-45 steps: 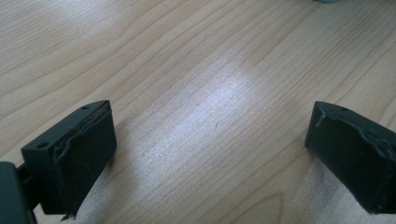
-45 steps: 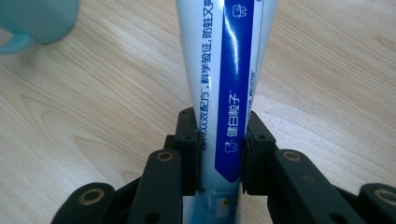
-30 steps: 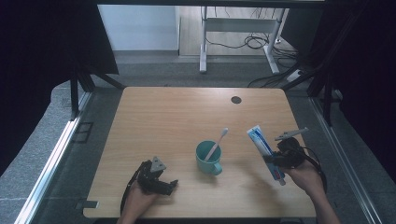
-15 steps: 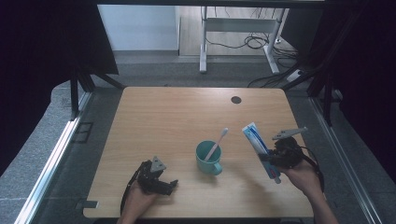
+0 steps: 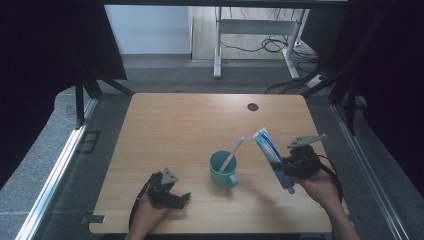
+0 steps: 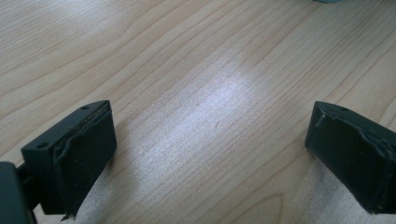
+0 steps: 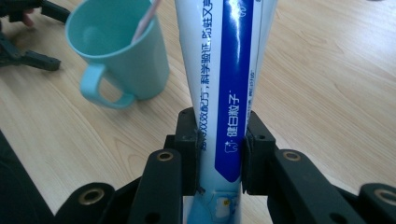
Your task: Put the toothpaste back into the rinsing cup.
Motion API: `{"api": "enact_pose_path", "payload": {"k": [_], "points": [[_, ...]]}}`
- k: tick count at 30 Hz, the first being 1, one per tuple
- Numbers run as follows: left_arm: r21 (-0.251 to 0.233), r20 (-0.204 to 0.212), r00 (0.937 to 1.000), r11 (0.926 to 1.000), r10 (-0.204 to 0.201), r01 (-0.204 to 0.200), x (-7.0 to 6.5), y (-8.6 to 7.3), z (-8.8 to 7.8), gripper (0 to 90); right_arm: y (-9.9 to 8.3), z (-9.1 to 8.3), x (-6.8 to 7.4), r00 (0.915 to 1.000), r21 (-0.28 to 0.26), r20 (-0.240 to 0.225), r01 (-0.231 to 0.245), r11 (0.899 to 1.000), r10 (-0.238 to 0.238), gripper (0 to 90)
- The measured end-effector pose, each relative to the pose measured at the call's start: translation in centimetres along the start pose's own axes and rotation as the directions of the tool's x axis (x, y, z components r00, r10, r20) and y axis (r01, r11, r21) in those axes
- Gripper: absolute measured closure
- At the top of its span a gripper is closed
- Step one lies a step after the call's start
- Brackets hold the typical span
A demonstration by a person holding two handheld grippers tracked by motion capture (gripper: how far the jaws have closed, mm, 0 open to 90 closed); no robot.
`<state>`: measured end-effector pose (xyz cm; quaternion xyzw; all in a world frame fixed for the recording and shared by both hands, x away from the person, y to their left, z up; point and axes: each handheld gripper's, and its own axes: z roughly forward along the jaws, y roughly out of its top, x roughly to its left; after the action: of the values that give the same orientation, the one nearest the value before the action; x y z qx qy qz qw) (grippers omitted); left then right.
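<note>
Left hand-held gripper [image 5: 186, 198] agape (resting low), right hand-held gripper [image 5: 278, 167] clamped.

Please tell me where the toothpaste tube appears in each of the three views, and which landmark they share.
High view: the toothpaste tube is right of centre, tilted, clamped in the right tool.
Left gripper view: the tube is not in it.
Right gripper view: the tube rises up the middle between the black jaws.
Shared landmark: the teal cup, left of the tube.

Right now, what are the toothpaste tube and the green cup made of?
The toothpaste tube looks like glossy soft plastic: light streaks shine on its printed blue stripe, and it dents slightly where the right hand-held gripper pinches it. The cup seems hard, smooth plastic, with even teal colour and a moulded handle, though glazed ceramic is possible.
</note>
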<state>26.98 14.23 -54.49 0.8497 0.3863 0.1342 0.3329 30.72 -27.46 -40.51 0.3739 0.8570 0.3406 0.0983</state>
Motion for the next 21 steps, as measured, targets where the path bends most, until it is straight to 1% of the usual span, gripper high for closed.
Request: {"api": "enact_pose_path", "payload": {"k": [9,14,17,18,21], "points": [[0.001,0.0,1.0,1.0,0.0,0.0,0.0,0.0,0.0,1.9,1.0,0.3,0.9,0.9993,-0.034,-0.031,0.022,0.999,-0.023,72.1],[0.003,0.0,1.0,1.0,0.001,-0.001,0.0,0.0,0.0,1.9,1.6,0.5,1.4,0.9986,-0.043,-0.036,0.037,0.998,-0.038,72.1],[0.002,0.001,1.0,1.0,0.0,0.0,0.0,0.0,0.0,1.9,1.8,0.6,1.6,0.9985,-0.047,-0.038,0.037,0.998,-0.039,72.1],[0.002,0.001,1.0,1.0,0.001,-0.001,0.0,0.0,0.0,1.9,2.0,0.7,1.8,0.9979,-0.052,-0.047,0.042,0.998,-0.044,72.1],[0.003,0.001,1.0,1.0,0.001,-0.001,0.0,0.0,0.0,1.9,2.3,0.8,2.0,0.9976,-0.057,-0.049,0.045,0.997,-0.048,72.0]]}}
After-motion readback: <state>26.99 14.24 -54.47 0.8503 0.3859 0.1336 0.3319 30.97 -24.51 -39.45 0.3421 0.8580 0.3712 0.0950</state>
